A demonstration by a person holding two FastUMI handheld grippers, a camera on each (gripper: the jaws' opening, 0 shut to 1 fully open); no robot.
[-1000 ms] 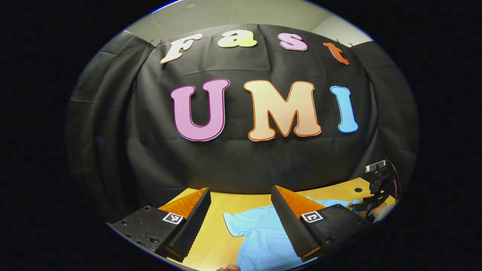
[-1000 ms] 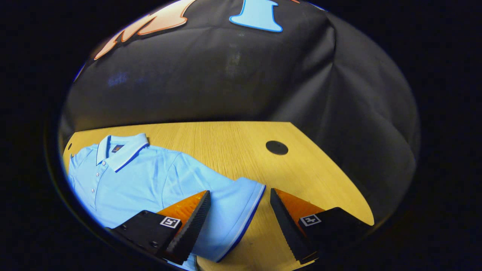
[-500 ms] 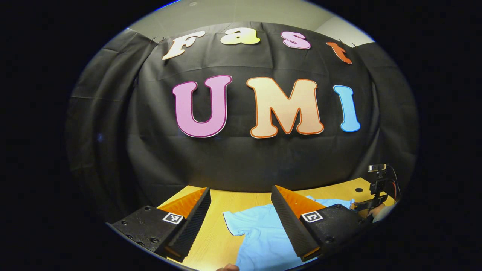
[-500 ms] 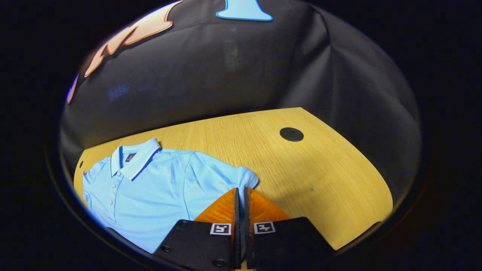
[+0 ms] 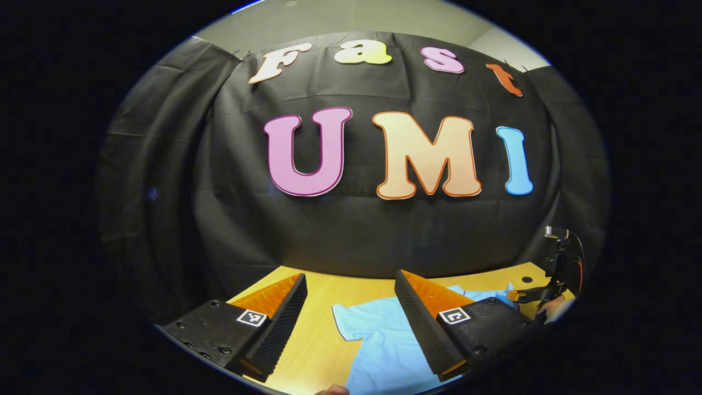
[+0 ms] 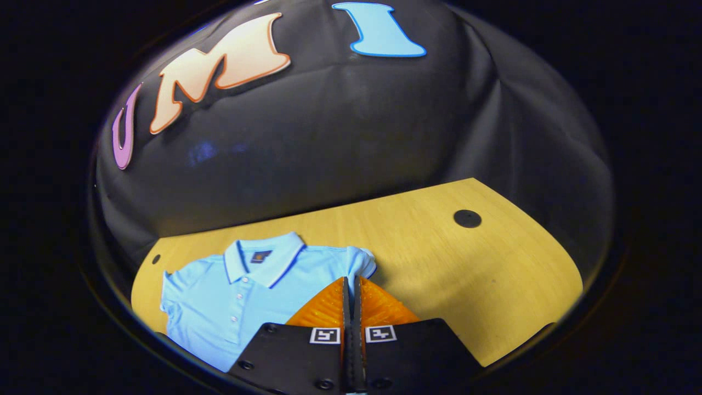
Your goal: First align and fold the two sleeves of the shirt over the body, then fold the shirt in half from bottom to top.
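A light blue polo shirt (image 6: pixel 241 302) lies face up on the wooden table (image 6: pixel 439 274), collar (image 6: pixel 263 262) toward the back wall. My right gripper (image 6: pixel 351 281) is shut on the shirt's right-hand sleeve (image 6: pixel 361 263), which is bunched and drawn in close beside the collar. The opposite sleeve (image 6: pixel 171 293) lies flat and spread. In the left gripper view my left gripper (image 5: pixel 350 277) stands open above the table's near edge, with the flat sleeve (image 5: pixel 346 321) and the shirt's body (image 5: pixel 384 345) showing between its fingers. The right gripper's body (image 5: pixel 556 269) appears far right there.
A black round hole (image 6: pixel 467 218) sits in the table at the back right, and a smaller one (image 6: pixel 156 258) at the back left. Bare wood stretches to the right of the shirt. A hand (image 5: pixel 548 304) shows by the far gripper, a fingertip (image 5: pixel 332 390) at the bottom edge.
My right gripper went from open around the sleeve's hem to shut on it, then carried the sleeve inward toward the collar. The left gripper stayed open, shifting only slightly.
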